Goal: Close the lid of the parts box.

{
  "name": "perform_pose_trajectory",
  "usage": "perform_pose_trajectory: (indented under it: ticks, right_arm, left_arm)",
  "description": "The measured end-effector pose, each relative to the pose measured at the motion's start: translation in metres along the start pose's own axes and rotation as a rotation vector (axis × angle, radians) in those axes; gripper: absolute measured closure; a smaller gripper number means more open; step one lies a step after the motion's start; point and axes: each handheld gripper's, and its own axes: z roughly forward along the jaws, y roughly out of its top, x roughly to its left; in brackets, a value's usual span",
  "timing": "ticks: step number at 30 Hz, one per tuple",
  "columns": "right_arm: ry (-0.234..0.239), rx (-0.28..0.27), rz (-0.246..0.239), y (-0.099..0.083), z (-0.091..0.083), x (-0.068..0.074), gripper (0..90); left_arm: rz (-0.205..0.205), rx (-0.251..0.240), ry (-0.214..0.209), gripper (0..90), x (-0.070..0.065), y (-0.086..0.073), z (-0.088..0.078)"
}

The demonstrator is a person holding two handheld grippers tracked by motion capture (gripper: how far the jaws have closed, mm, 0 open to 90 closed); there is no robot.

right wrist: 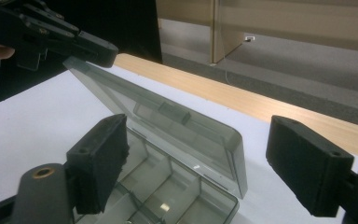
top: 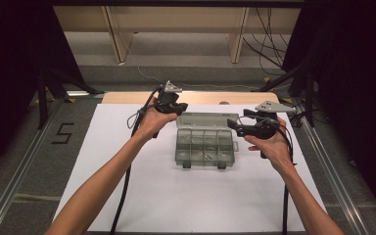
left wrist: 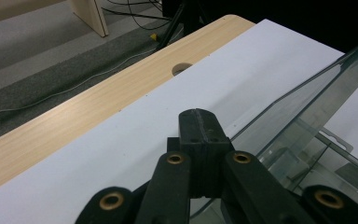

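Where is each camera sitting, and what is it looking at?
High view: above the person's side, looking down on the white table and clear box; both forearms and claws show.
Left gripper view: on the left claw, shut at the lid edge, facing the wooden table edge.
Right gripper view: on the right claw, open, facing the box from its end.
Shared: all three show the box lid raised.
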Motion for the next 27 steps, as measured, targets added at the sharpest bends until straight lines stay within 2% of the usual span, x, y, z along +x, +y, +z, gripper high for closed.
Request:
perform_pose_trajectory:
  ticks: [3,4,5,7,9,10,12,13,16,20,25,27]
  right_arm:
    - [0.007,-0.001,0.001,0.002,-0.003,0.001,25.3]
    - [0.000,0.003,-0.016,0.002,-0.003,0.001,25.9]
    - [0.013,0.004,0.007,0.002,-0.004,0.002,27.1]
    - [0.017,0.007,-0.001,0.002,-0.006,0.002,31.5]
    - [0.016,-0.006,-0.006,0.001,-0.006,0.001,36.6]
    - [0.034,0.012,0.016,0.002,-0.008,0.001,39.6]
    - [0.029,-0.013,0.001,0.002,-0.010,0.000,48.3]
    - [0.017,-0.020,-0.025,0.003,-0.011,-0.001,51.6]
    - [0.020,-0.015,-0.044,0.003,-0.013,-0.002,61.4]
    - [0.037,0.010,-0.045,0.000,-0.012,0.000,71.4]
    - [0.067,0.049,-0.081,-0.005,-0.008,0.003,82.0]
    - [0.074,0.081,-0.093,-0.010,-0.006,0.006,85.1]
  left_arm:
    - [0.005,-0.006,-0.008,89.6,-0.003,-0.002,-0.002]
    - [0.007,-0.010,-0.012,89.5,-0.004,-0.003,-0.003]
    - [0.008,-0.014,-0.013,89.6,-0.006,-0.004,-0.004]
    - [0.014,-0.010,-0.030,89.5,-0.008,-0.006,-0.006]
    - [0.016,-0.017,-0.029,89.6,-0.011,-0.008,-0.007]
    - [0.029,-0.021,-0.026,89.6,-0.012,-0.009,-0.009]
    - [0.033,-0.021,-0.033,89.5,-0.014,-0.012,-0.010]
    - [0.035,-0.024,-0.030,89.5,-0.015,-0.013,-0.011]
    - [0.039,-0.024,-0.038,89.5,-0.019,-0.018,-0.013]
    - [0.037,-0.038,-0.060,89.6,-0.024,-0.025,-0.015]
    - [0.047,-0.040,-0.079,89.5,-0.031,-0.034,-0.018]
    - [0.052,-0.036,-0.091,89.5,-0.033,-0.039,-0.019]
